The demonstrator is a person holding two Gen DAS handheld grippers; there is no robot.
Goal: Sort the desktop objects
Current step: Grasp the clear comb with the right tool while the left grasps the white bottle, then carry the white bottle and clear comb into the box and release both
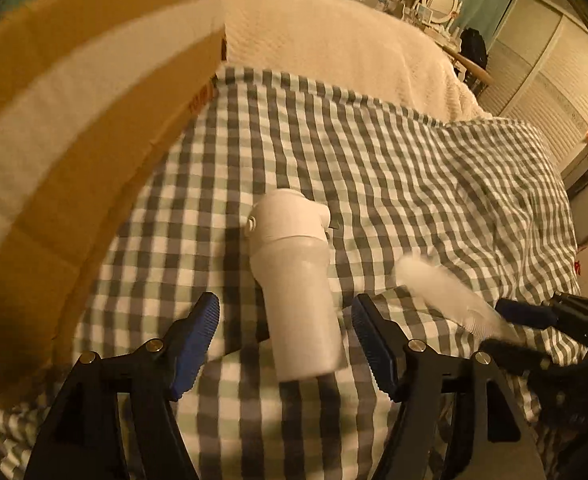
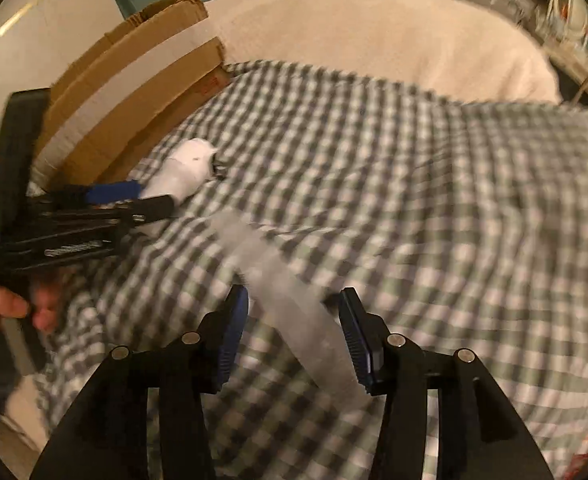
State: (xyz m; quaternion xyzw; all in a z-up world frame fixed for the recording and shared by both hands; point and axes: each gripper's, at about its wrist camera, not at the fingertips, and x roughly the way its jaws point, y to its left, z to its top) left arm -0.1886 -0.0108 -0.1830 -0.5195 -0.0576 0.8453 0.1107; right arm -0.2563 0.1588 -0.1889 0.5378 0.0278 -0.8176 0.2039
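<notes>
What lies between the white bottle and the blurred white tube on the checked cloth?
Only bare checked cloth separates the white bottle from the blurred white tube; the left wrist view shows it best.

- White bottle (image 1: 294, 280): opaque plastic cylinder with a wider hinged cap, lying on its side on the checked cloth, cap end away from the camera.
- Clear tube (image 2: 290, 308): long translucent cylinder, motion-blurred, slanting across the checked cloth; white-looking in the left wrist view (image 1: 446, 296).
</notes>
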